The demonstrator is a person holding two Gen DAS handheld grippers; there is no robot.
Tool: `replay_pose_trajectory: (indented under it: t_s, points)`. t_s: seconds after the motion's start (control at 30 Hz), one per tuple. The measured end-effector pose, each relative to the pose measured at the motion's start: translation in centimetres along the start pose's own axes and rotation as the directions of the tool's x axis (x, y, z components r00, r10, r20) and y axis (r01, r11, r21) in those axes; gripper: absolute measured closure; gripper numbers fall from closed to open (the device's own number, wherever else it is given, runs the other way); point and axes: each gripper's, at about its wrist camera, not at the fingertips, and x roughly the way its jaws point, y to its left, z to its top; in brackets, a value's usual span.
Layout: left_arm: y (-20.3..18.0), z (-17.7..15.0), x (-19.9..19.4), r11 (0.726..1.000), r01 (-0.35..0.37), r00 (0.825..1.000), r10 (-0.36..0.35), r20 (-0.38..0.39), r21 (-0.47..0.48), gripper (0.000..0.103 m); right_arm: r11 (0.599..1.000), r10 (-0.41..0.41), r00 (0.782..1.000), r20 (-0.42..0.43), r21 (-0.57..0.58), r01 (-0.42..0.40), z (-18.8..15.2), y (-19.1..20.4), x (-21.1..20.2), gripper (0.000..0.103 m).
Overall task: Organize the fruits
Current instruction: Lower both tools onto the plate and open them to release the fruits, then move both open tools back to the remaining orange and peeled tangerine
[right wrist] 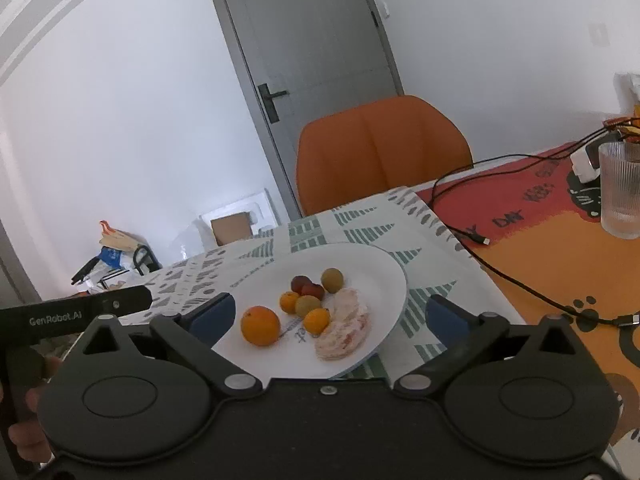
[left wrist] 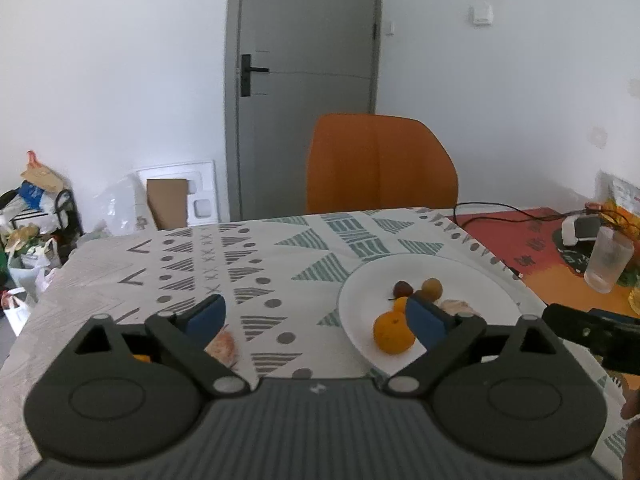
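I have both tools spread wide with nothing between the pads: the left gripper [left wrist: 316,314] hangs over the patterned tablecloth [left wrist: 256,256] just left of the white plate [right wrist: 372,264], and the right gripper [right wrist: 330,316] frames the plate's near side. On the plate I see an orange [right wrist: 260,325] at the near left, two smaller orange fruits [right wrist: 316,320] beside it, a pair of dull green-brown round fruits [right wrist: 332,280], a dark red one [right wrist: 307,287], and a peeled, whitish-pink citrus piece [right wrist: 344,330] toward the right rim. Another peeled piece [left wrist: 222,349] lies off the plate on the cloth, partly hidden behind my left tool's left finger. From the right wrist view the left tool's black body [right wrist: 72,314] reads "GenRobot.AI". The red and orange mat [right wrist: 532,216] to the right carries dark lettering; I can make out "DAY", the rest being unclear. A ribbed glass [right wrist: 622,190] and black cables [right wrist: 500,272] sit on it, and an orange chair [left wrist: 380,164] stands behind the table.
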Motion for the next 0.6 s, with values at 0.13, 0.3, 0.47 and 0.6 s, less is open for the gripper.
replay_pose_trajectory:
  t_s: [0.13,0.3,0.47,0.6]
  points:
    - [0.8,-0.1,-1.6,1.000,-0.018,1.000,0.019,0.015,-0.015,0.005,1.000,0.018,1.000,0.006,-0.009,-0.018,0.1,0.7,-0.7,0.000]
    - [2.1,-0.5,-3.6,0.999,-0.038,0.999,0.039,0.029,-0.031,0.004,0.998,0.050,0.999,0.003,-0.028,-0.050,0.0,2.2,-1.1,0.000]
    - [3.5,-1.1,-5.1,0.998,-0.065,0.997,0.065,0.037,-0.023,0.004,0.996,0.080,0.997,-0.004,-0.049,-0.080,-0.3,3.8,-1.1,0.000]
    - [4.9,-1.5,-5.9,0.996,-0.085,0.995,0.087,0.038,-0.039,0.004,0.992,0.103,0.995,-0.016,-0.068,-0.103,-0.7,5.3,-1.1,0.000]
